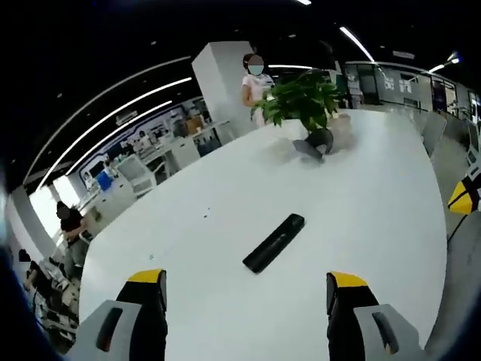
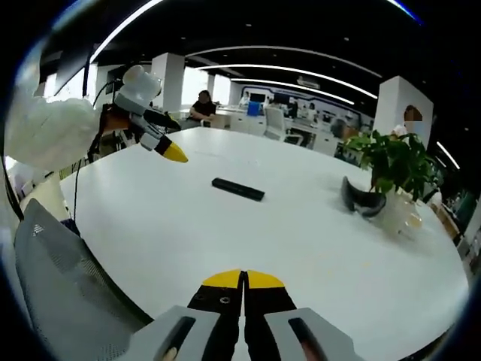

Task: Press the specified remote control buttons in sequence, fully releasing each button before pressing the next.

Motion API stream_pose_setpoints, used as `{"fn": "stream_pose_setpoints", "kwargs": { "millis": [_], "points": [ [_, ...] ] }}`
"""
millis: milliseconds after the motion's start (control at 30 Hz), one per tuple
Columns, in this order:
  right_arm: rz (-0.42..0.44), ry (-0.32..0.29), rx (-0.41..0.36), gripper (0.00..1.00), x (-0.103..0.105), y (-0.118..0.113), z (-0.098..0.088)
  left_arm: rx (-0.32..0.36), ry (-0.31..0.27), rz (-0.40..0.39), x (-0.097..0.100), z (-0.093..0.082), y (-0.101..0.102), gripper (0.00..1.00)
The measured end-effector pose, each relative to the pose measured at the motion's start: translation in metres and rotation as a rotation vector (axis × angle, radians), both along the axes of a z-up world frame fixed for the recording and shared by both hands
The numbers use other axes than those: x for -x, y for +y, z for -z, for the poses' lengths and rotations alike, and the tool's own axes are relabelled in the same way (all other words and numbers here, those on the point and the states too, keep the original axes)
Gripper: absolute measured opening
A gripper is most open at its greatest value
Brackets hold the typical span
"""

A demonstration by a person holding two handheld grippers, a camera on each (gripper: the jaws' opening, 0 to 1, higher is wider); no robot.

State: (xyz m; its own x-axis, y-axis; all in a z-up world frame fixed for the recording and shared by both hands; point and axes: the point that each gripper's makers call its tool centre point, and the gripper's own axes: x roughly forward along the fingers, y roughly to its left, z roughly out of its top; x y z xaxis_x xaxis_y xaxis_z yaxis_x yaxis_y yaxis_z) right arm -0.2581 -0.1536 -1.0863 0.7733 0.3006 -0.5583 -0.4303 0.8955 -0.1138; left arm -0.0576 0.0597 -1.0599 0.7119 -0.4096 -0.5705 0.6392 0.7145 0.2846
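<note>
The slim black rectangular remote control (image 1: 274, 242) lies flat on the white oval table (image 1: 376, 195), untouched. The left gripper (image 1: 246, 289) hovers near it, jaws spread apart. The right gripper (image 2: 243, 280) sits well back, jaws closed together on nothing.

We see a large, rounded white tabletop (image 1: 225, 203) carrying a slim black rectangular remote control (image 1: 274, 242) near its middle. Towards one end, well apart from it, stand a leafy green potted plant (image 1: 304, 101) and, just beside that, a dark curved headset-like object (image 2: 359, 197).
</note>
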Motion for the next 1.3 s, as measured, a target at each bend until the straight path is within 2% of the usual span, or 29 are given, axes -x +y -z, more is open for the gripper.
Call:
{"fn": "stream_pose_setpoints", "kwargs": {
  "millis": [67, 267, 367, 500, 600, 767, 867, 1000, 1100, 1200, 1300],
  "points": [
    [-0.008, 0.008, 0.007, 0.0, 0.001, 0.001, 0.002, -0.044, -0.002, 0.036, -0.006, 0.005, -0.006, 0.91],
    [-0.021, 0.031, 0.02, 0.0, 0.002, 0.003, 0.007, -0.068, 0.019, 0.071, -0.023, 0.017, -0.019, 0.91],
    [-0.026, 0.037, 0.027, 0.0, 0.002, 0.003, 0.008, -0.104, 0.023, 0.102, -0.031, 0.026, -0.027, 0.91],
    [-0.028, 0.05, 0.033, 0.0, 0.002, 0.003, 0.011, -0.101, 0.042, 0.131, -0.04, 0.036, -0.04, 0.91],
    [-0.036, 0.06, 0.041, 0.0, 0.003, 0.005, 0.014, -0.126, 0.05, 0.154, -0.049, 0.043, -0.048, 0.9],
    [-0.039, 0.074, 0.045, 0.0, 0.003, 0.005, 0.016, -0.165, 0.074, 0.203, -0.063, 0.055, -0.056, 0.79],
    [-0.038, 0.08, 0.046, 0.0, 0.003, 0.005, 0.018, -0.189, 0.093, 0.22, -0.071, 0.062, -0.056, 0.77],
    [-0.039, 0.089, 0.05, 0.0, 0.003, 0.005, 0.019, -0.241, 0.152, 0.261, -0.076, 0.075, -0.05, 0.66],
    [-0.038, 0.094, 0.051, 0.0, 0.003, 0.004, 0.02, -0.278, 0.215, 0.291, -0.076, 0.087, -0.047, 0.63],
    [-0.039, 0.1, 0.053, 0.0, 0.003, 0.004, 0.021, -0.311, 0.235, 0.311, -0.081, 0.094, -0.047, 0.58],
    [-0.041, 0.107, 0.058, 0.0, 0.003, 0.004, 0.022, -0.348, 0.287, 0.331, -0.082, 0.105, -0.045, 0.57]
  ]
}}
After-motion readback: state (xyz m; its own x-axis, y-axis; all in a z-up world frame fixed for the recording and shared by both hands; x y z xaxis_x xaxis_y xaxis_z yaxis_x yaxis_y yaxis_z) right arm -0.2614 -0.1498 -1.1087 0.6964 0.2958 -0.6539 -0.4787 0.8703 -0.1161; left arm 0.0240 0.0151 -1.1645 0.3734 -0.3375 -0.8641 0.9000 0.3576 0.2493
